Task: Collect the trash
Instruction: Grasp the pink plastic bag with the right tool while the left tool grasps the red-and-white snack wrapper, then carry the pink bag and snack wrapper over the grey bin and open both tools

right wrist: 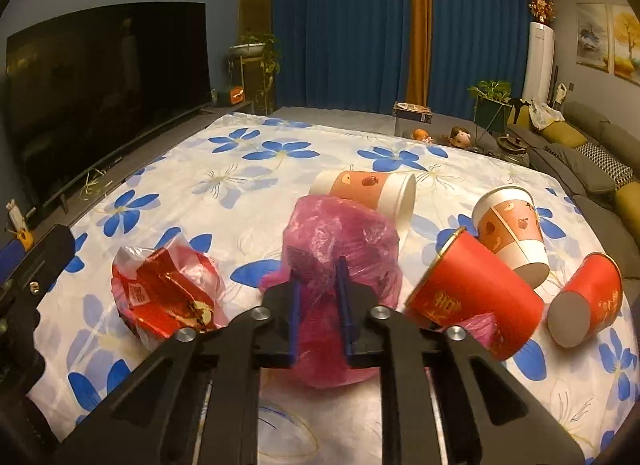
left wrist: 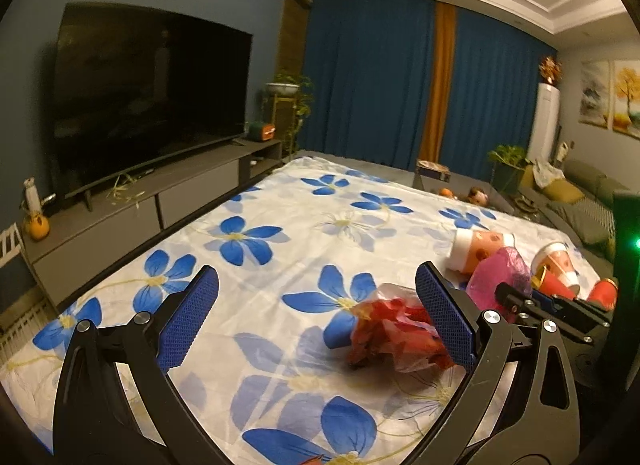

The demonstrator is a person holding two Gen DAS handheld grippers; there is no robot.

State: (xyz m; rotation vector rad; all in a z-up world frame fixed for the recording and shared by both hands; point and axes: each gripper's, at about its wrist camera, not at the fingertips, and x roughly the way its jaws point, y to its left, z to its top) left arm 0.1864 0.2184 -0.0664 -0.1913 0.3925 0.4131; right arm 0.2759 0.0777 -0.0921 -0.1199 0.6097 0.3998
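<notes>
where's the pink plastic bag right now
In the right wrist view the pink plastic bag sits mid-frame on the flowered cloth, pinched by the right gripper, between the red wrapper bag and a tipped red cup.

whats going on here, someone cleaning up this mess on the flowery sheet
Yes, it's a trash pickup. The right gripper is pinched shut on the pink plastic bag, which sits among four tipped paper cups, the nearest a red cup. The left gripper is open, its right finger beside the crumpled red plastic bag lying on the flowered sheet, not gripping it.
</notes>
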